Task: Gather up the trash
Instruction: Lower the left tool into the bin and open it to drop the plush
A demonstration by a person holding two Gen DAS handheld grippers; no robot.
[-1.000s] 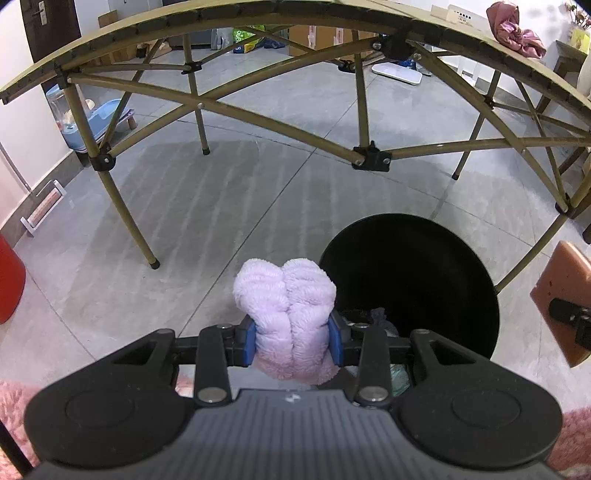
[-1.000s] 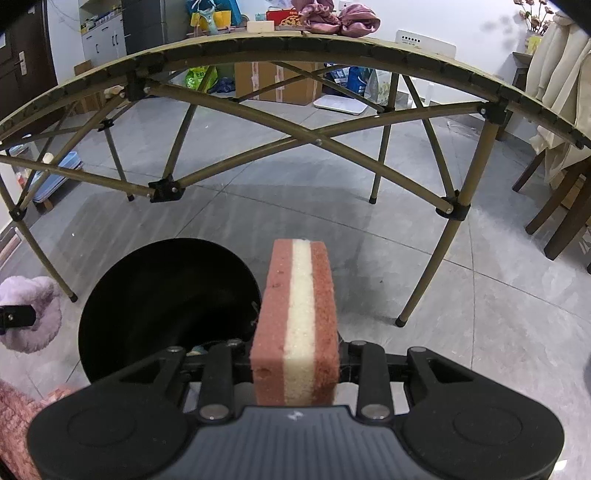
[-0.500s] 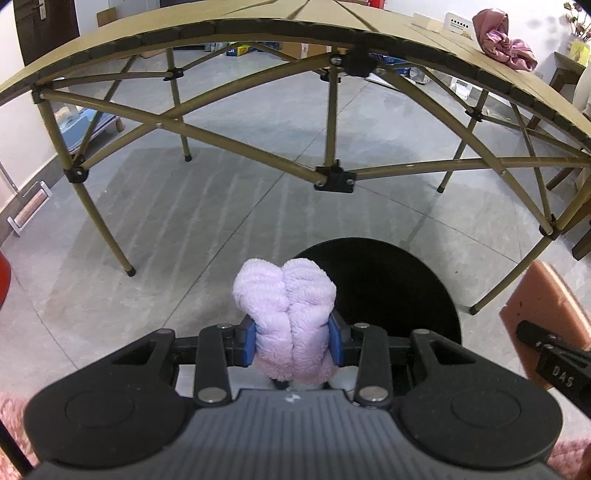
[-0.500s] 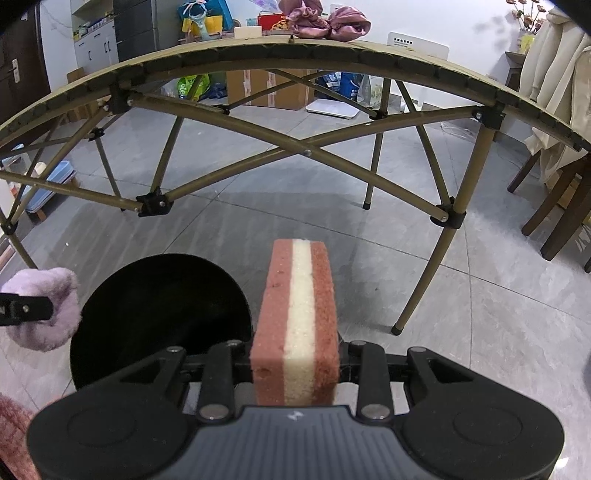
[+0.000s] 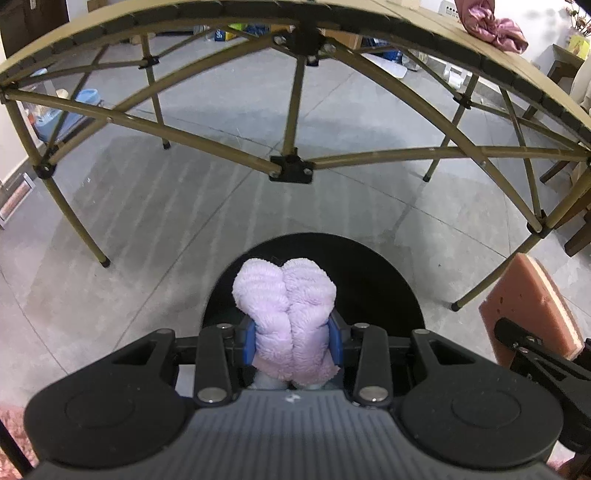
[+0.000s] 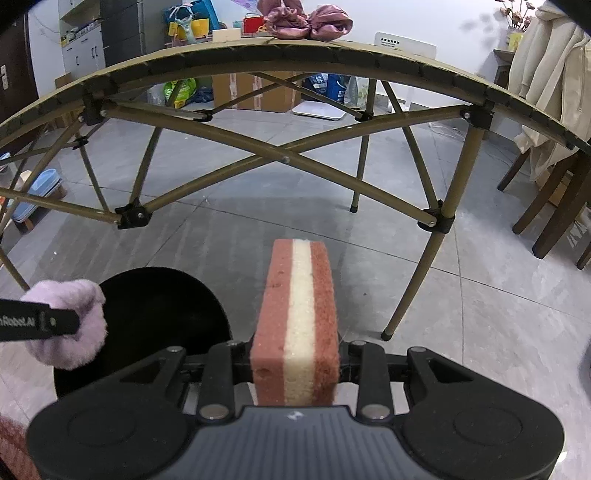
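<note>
My left gripper (image 5: 293,341) is shut on a fluffy lilac cloth (image 5: 286,306), which hangs right over the mouth of a round black bin (image 5: 369,273) on the floor. In the right wrist view that lilac cloth (image 6: 74,328) shows at the left over the same black bin (image 6: 155,317). My right gripper (image 6: 295,360) is shut on a sponge (image 6: 297,317) with red-brown outer layers and a cream middle; it is held to the right of the bin. The sponge (image 5: 532,302) also shows at the right edge of the left wrist view.
A folding table (image 5: 295,9) with an olive tube frame (image 6: 284,158) spans the tiled floor behind the bin; its leg (image 6: 417,280) stands close to the sponge. Pink fabric (image 6: 306,18) lies on the tabletop. Wooden chairs (image 6: 554,206) stand at the right, boxes and bags behind.
My left gripper has carried the lilac cloth sideways from beside the bin to above its opening. The right gripper and its sponge have stayed nearly still.
</note>
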